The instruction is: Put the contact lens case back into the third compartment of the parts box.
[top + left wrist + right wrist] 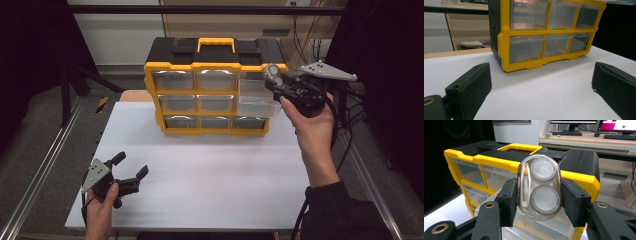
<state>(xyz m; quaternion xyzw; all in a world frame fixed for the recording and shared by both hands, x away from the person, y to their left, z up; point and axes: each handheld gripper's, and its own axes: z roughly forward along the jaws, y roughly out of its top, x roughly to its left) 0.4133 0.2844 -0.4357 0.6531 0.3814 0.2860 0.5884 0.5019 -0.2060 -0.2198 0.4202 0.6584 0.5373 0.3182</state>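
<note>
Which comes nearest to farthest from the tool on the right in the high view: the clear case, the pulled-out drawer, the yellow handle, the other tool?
1. Clear case: clamped in the right tool.
2. Pulled-out drawer: just below it, right column.
3. Yellow handle: top of the organizer, farther left.
4. Left tool: open, near table corner.

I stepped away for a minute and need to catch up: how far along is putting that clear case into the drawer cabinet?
Done: a right-hand drawer of the yellow organizer is pulled out, and the right gripper is shut on the clear oval case. In hand: the case is held above that drawer. Left: lowering it in, letting go and probably closing the drawer. The left gripper rests open on the white table.
</note>
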